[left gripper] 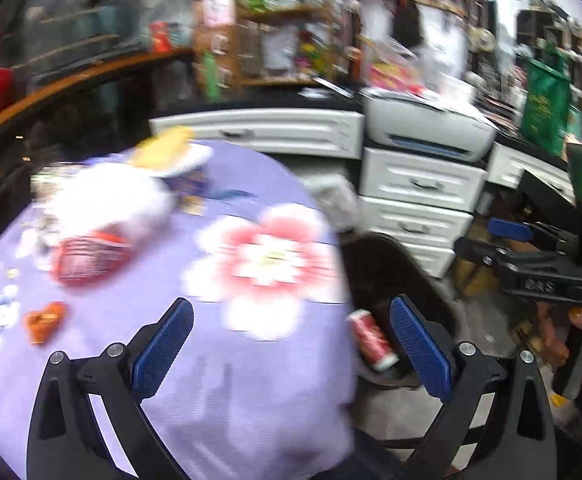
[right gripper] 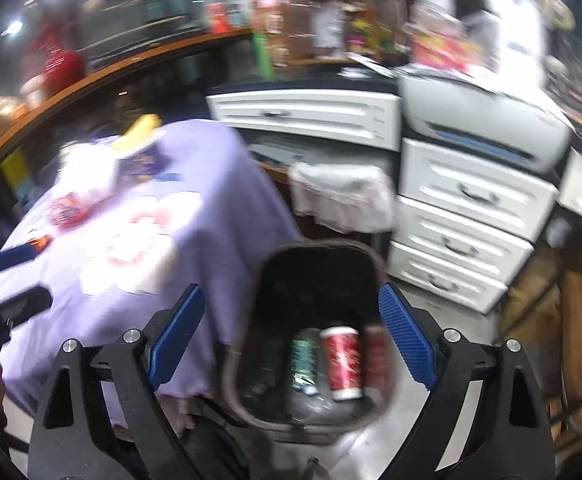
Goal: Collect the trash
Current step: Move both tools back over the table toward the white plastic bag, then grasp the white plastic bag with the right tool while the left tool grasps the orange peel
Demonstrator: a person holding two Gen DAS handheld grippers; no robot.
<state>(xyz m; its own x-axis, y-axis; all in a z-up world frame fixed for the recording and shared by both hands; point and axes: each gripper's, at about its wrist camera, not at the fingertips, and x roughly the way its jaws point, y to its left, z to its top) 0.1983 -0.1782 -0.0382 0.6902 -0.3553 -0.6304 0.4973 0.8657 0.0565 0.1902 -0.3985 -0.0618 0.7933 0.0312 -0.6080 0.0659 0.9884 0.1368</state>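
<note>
Right wrist view: both tongs, right (right gripper: pixel 291 336) and left (left gripper: pixel 291 344), gape empty; a red can (right gripper: pixel 341 362) lies inside the bin (right gripper: pixel 251 300). Likely next: fetch the red wrapper (left gripper: pixel 87 258) from the counter (left gripper: pixel 231 400) beside the bin.

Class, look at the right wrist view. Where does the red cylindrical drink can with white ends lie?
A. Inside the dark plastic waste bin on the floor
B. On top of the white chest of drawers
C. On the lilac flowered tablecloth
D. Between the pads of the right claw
A: the red cylindrical drink can lies inside the dark plastic waste bin, beside a green can, while the right claw stands open and empty above it.
</note>
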